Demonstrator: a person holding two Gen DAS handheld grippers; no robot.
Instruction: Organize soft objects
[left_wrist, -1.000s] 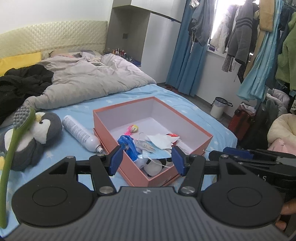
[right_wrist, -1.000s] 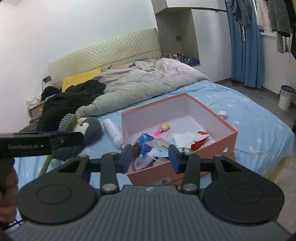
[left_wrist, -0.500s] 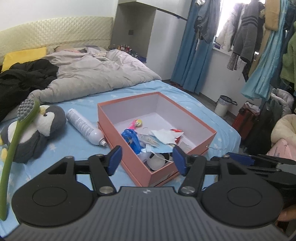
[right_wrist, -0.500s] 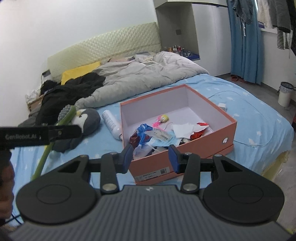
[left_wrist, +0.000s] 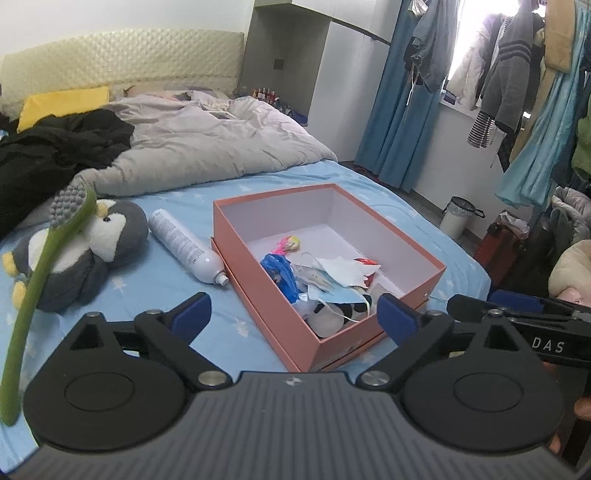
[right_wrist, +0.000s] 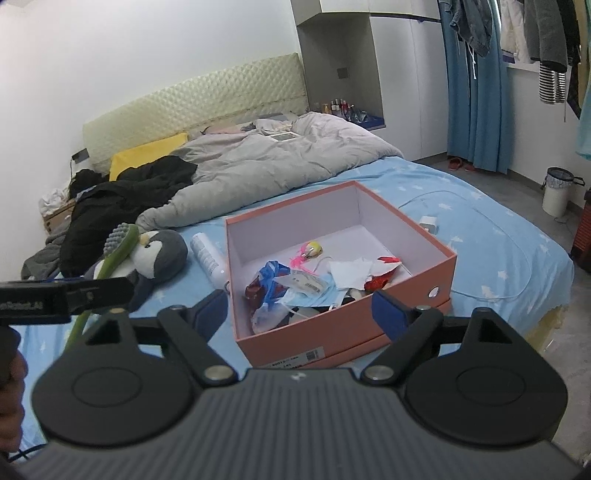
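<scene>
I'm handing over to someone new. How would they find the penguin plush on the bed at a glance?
Start at the open pink box on the blue bedsheet. Beside its left wall lies a white spray can, and just past that sits the penguin plush. It is the only stuffed toy there: grey, white-faced, with a green long-handled brush leaning across it.

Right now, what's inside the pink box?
The pink box holds a blue bag, white paper, a face mask, a small pink-and-yellow toy and something red. Whatever lies under that pile is covered.

Bed (left_wrist: 177, 295) with box (left_wrist: 314, 336), penguin (left_wrist: 110, 236)
</scene>
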